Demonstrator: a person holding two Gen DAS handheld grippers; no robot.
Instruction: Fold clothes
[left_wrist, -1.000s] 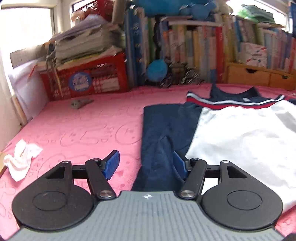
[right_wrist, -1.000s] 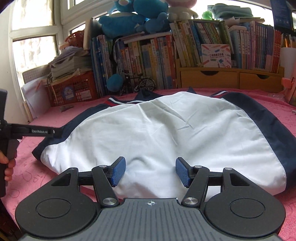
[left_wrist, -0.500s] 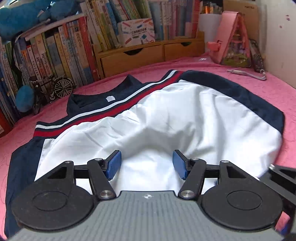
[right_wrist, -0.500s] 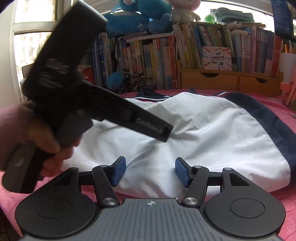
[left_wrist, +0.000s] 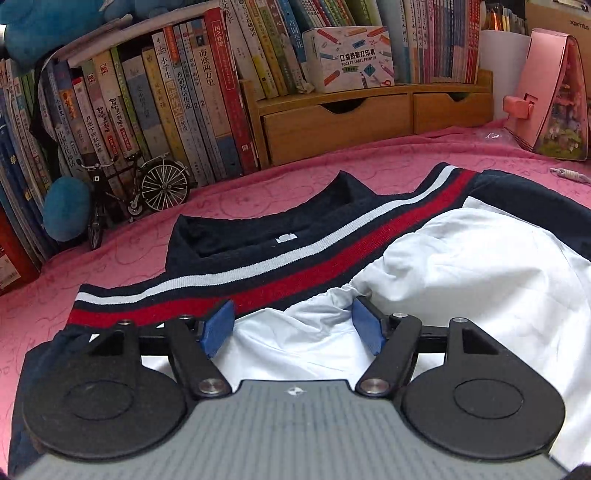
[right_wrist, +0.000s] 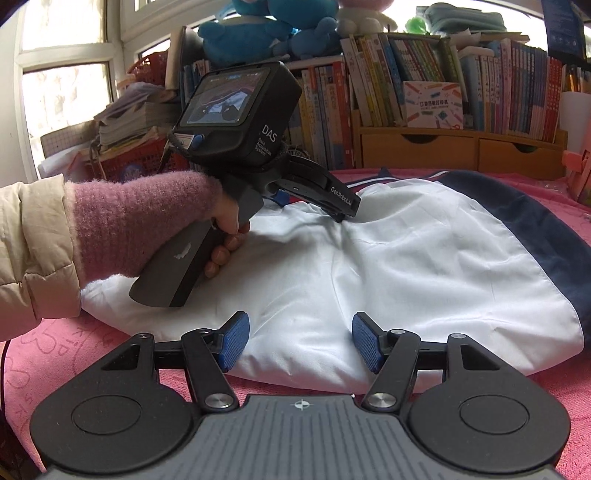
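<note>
A white jacket (right_wrist: 424, 266) with navy sleeves and a red and white striped band (left_wrist: 303, 269) lies spread on the pink cloth (left_wrist: 122, 251), collar toward the books. My left gripper (left_wrist: 292, 326) is open low over the white fabric just below the striped band, with wrinkled cloth between its blue pads. In the right wrist view the left gripper (right_wrist: 340, 206) presses on the jacket's upper middle. My right gripper (right_wrist: 300, 341) is open and empty at the jacket's near hem.
Books (left_wrist: 177, 110) and wooden drawers (left_wrist: 340, 122) line the back edge. A model bicycle (left_wrist: 136, 188) and a blue ball (left_wrist: 66, 208) stand at the back left, a pink house-shaped box (left_wrist: 554, 96) at the back right. A red crate (right_wrist: 129, 162) sits far left.
My left gripper has swung from the jacket's left sleeve to its middle and moved up toward the collar band, lowering onto the white fabric. My right gripper has stayed at the hem.
</note>
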